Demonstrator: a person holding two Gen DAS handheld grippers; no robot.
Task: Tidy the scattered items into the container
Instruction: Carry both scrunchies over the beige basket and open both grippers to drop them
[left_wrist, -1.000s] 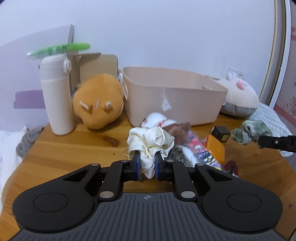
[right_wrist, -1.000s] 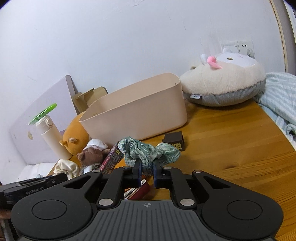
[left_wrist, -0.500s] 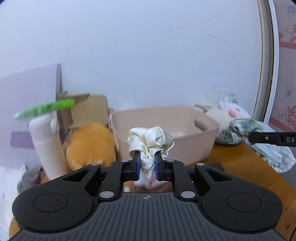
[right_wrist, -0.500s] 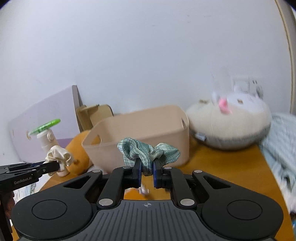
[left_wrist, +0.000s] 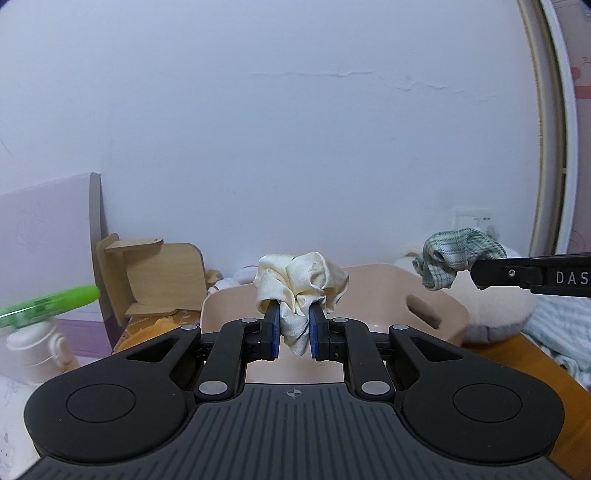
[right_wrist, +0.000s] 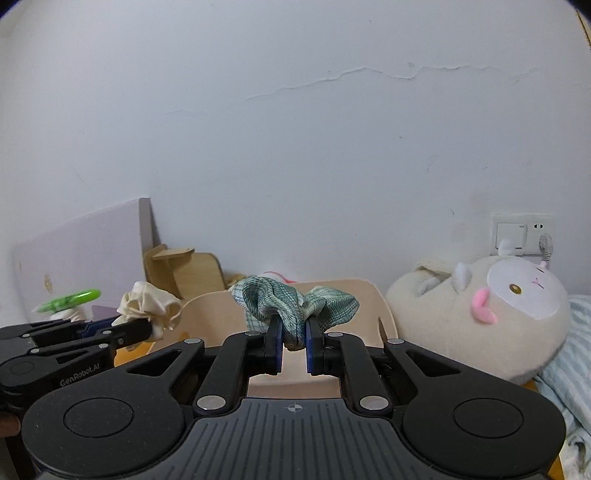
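Scrunchies, cream (left_wrist: 301, 282) and green (right_wrist: 293, 301), bunch upward, clamped in left gripper (left_wrist: 293, 332) and right gripper (right_wrist: 294, 341).

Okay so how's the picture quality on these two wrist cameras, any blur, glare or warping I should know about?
Left wrist view: soft, even light, no glare; the cream scrunchie in the left gripper is sharp, the green pen smeared, and the door frame bows from fisheye. Right wrist view: the green scrunchie is crisp, the sheep plush slightly soft, corners dark.
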